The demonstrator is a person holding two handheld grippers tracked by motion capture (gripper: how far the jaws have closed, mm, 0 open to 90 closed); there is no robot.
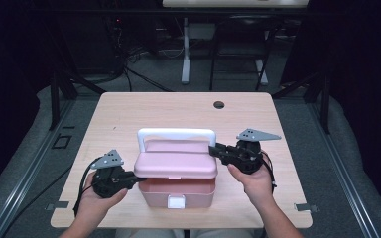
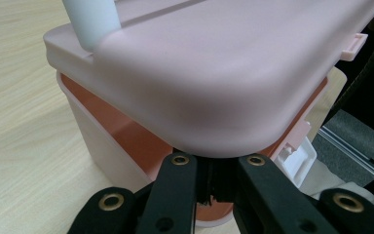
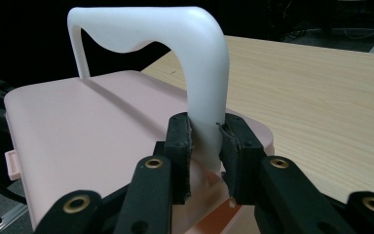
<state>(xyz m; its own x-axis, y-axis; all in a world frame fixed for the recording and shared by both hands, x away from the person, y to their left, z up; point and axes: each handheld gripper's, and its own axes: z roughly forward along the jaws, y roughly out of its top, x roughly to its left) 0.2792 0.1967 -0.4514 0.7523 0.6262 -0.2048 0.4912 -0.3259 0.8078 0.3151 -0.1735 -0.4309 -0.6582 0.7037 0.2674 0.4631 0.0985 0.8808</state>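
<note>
Fingers of the right gripper (image 3: 205,146) clamp the white handle (image 3: 195,73) at its right post; the left gripper (image 2: 209,165), fingers narrow, pinches the pink lid (image 1: 176,163) at its left edge. The box (image 1: 176,191) sits near-centre on the surface (image 1: 129,114), lid half raised. Likely opening; next, swing the lid farther back, evenly.

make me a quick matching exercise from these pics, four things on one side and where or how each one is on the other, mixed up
Things:
1. white handle
2. pink lid
3. white latch
4. round hole

Place or state:
A. in the tabletop, far side
B. raised above the box, front gap open
C. clamped in the right tongs
D. on the box's front wall

Pairs: 1-C, 2-B, 3-D, 4-A
</note>
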